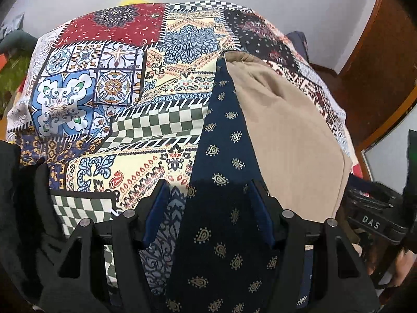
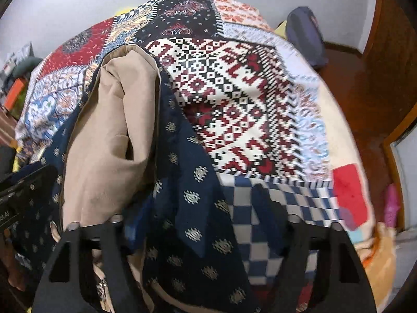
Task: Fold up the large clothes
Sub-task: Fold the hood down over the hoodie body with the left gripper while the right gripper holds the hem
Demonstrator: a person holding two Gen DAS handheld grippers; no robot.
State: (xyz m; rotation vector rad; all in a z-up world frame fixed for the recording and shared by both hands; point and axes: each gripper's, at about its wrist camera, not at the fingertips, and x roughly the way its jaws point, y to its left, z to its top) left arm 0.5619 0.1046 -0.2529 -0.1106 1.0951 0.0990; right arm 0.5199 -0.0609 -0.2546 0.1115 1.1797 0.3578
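From the left wrist, the garment (image 1: 229, 172), navy paisley with a tan lining, is seen draped lengthwise over the patchwork bed (image 1: 104, 91), its far tip near the bed's middle. Its near edge runs between the fingers of the left claw (image 1: 208, 206), which stand half spread; whether the pads press the cloth cannot be told.

From the right wrist, the same garment (image 2: 182, 187) is seen bunched on the bed (image 2: 247, 99), tan side up. Cloth passes through the right claw (image 2: 203, 206), also half spread, its grip likewise unclear.

The near edge is judged to be mid-carry for a fold. Next, both corners should be laid level on the bed and smoothed.
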